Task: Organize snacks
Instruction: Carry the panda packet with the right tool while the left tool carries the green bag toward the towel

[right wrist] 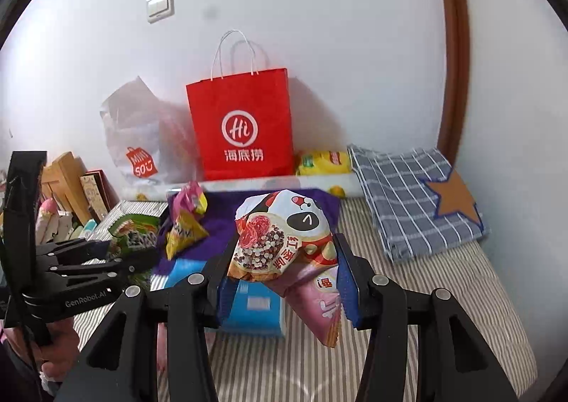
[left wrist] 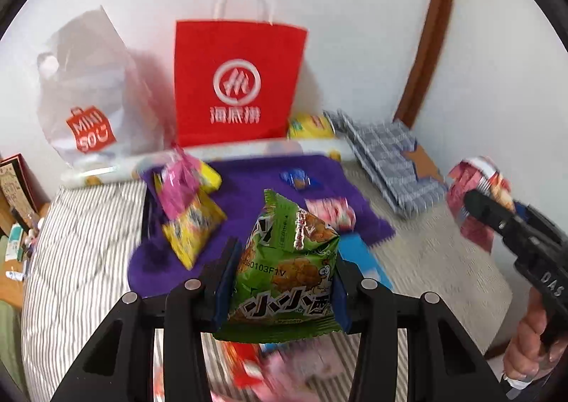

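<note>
Left wrist view shows my left gripper (left wrist: 284, 281) clamped on a green snack packet (left wrist: 287, 260), pads pressing its two sides, the packet lifted clear of the purple mat (left wrist: 248, 182). In the right wrist view my right gripper (right wrist: 284, 270) is closed on a white and red snack packet (right wrist: 284, 235), with a pink packet (right wrist: 319, 306) hanging below it; I cannot tell whether that one is pinched too or only caught against it

I judge both packets light, puffed with air and crinkly, so the film is slick and the contents crush easily. Holding across the fat middle as I do now seems fair, though a squeeze near a sealed seam would slip less and spare the crisps

More snacks lie on the mat: a yellow packet (left wrist: 191, 228) with a pink one (left wrist: 181, 182) leaning on it. At the back, against the wall, stand a red paper bag (left wrist: 238, 82) and a white plastic bag (left wrist: 88, 89), both near the bed's far edge. The air above the mat looks open; to the right a folded checked cloth (right wrist: 408, 196) and a wooden door frame (right wrist: 454, 47) narrow my room, and my two grippers sit near each other
</note>
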Available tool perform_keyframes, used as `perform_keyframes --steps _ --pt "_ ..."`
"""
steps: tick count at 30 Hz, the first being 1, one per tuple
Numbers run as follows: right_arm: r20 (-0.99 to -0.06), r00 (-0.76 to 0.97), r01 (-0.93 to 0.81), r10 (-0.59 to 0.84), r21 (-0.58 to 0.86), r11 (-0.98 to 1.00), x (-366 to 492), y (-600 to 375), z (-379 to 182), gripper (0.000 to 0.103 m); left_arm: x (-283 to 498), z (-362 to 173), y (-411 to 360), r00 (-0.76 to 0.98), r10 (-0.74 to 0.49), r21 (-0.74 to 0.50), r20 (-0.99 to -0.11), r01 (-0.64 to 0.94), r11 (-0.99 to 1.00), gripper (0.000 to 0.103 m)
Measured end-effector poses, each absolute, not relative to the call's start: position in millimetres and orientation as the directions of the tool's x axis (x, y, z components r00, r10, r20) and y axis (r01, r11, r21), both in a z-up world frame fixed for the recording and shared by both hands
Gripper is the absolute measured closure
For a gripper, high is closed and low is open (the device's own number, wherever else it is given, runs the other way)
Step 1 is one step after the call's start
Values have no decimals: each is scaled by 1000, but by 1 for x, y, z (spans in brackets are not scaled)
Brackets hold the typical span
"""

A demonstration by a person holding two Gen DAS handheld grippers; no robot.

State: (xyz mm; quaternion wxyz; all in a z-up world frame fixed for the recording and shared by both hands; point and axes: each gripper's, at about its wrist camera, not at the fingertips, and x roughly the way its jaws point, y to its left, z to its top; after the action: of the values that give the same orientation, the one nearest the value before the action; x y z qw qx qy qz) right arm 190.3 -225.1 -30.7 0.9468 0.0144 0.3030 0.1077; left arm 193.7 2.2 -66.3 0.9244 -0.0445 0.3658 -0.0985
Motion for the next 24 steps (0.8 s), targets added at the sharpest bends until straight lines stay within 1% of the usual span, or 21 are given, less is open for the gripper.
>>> perform_keyframes --steps 3,7,12,19,24 --pt "-568 791 -211 228 97 973 210 -216 -26 54 214 -59 15 726 -192 -150 -660 123 981 60" --pt "-560 784 -246 268 117 962 237 -204 -18 54 237 -51 27 743 -193 -167 -641 110 980 60" --pt "-564 780 -258 271 105 960 276 -187 -18 54 269 -48 36 749 -195 -187 -633 96 978 60" --pt "-581 762 -264 288 128 956 317 -177 -35 54 311 -58 39 727 -198 -187 -658 96 978 60" --pt "-592 748 -269 301 145 952 340 -173 -57 54 335 -69 41 716 -207 -191 -667 104 976 60"
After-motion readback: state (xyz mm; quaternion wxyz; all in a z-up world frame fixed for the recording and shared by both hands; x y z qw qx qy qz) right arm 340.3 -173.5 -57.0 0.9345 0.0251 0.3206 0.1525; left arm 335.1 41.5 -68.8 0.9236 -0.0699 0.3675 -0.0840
